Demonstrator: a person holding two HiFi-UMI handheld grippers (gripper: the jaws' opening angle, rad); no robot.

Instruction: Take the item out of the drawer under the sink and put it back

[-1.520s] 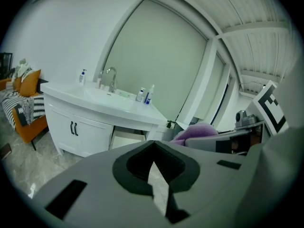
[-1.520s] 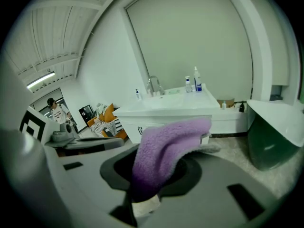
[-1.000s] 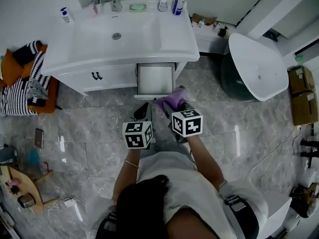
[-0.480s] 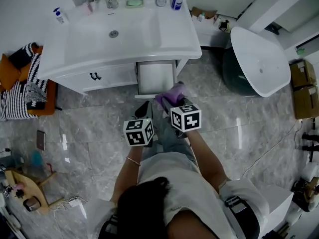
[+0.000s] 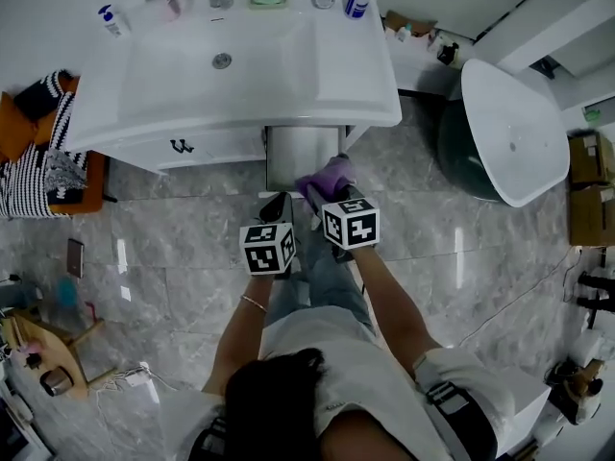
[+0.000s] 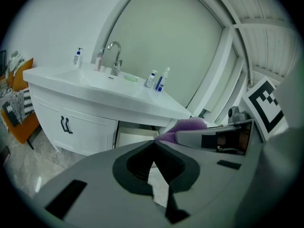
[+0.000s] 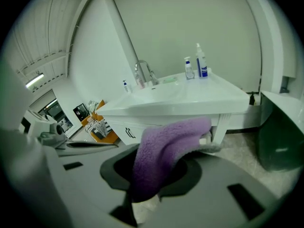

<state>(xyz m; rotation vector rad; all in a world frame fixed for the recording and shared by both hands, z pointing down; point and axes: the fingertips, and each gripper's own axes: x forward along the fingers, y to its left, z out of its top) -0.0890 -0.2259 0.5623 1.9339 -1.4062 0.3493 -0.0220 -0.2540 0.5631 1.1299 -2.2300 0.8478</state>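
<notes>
Since the white sink vanity (image 5: 240,75) fills the top of the head view with its drawer (image 5: 300,157) standing pulled out beneath the basin, I judge the task to be about halfway through. The item is out, and the part of the drawer's floor that I can see looks bare. What is left, as I read it, is to carry the item over the drawer's front edge, let it go inside, and perhaps push the drawer shut afterwards. The item is a purple fleecy cloth (image 5: 329,173), hanging just in front of the open drawer, above the marble floor. My right claw (image 5: 332,194) is clamped on it, jaws only narrowly apart, with the fabric bunched between them and drooping over the far tips. My left claw (image 6: 153,143) sits just beside it, tips closed together, holding nothing and touching nothing.
</notes>
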